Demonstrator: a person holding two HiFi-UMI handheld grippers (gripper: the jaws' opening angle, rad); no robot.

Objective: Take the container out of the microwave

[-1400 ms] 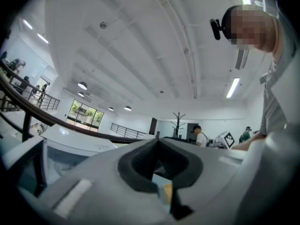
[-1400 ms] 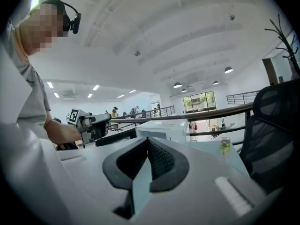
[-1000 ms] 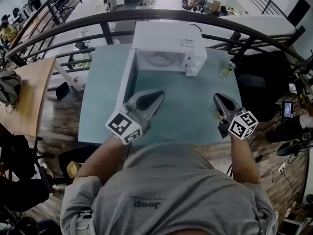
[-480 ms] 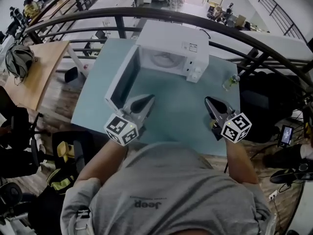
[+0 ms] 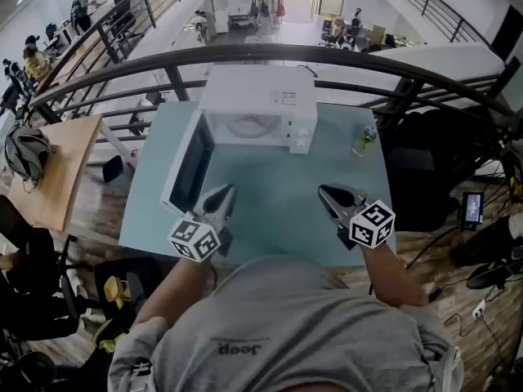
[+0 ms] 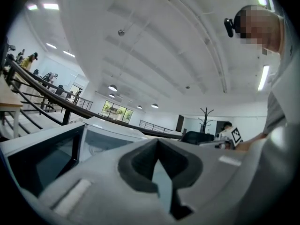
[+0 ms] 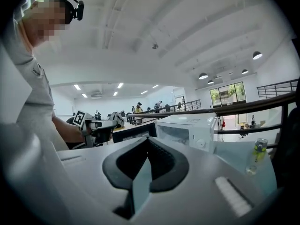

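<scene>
The left tongs (image 5: 222,196) and the right tongs (image 5: 327,194) are both clenched on nothing above the bench (image 5: 278,188); the open door (image 5: 186,170) stands just ahead of the left tongs. Farther, inside the microwave (image 5: 260,96), a pale round shape is probably the container (image 5: 245,126), but it is too small to be sure. To do it well, I think one should open the tongs before entering and keep them level, clear of the door.

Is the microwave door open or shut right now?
Open: the door stands out to the left of the microwave, exposing its white cavity.
</scene>
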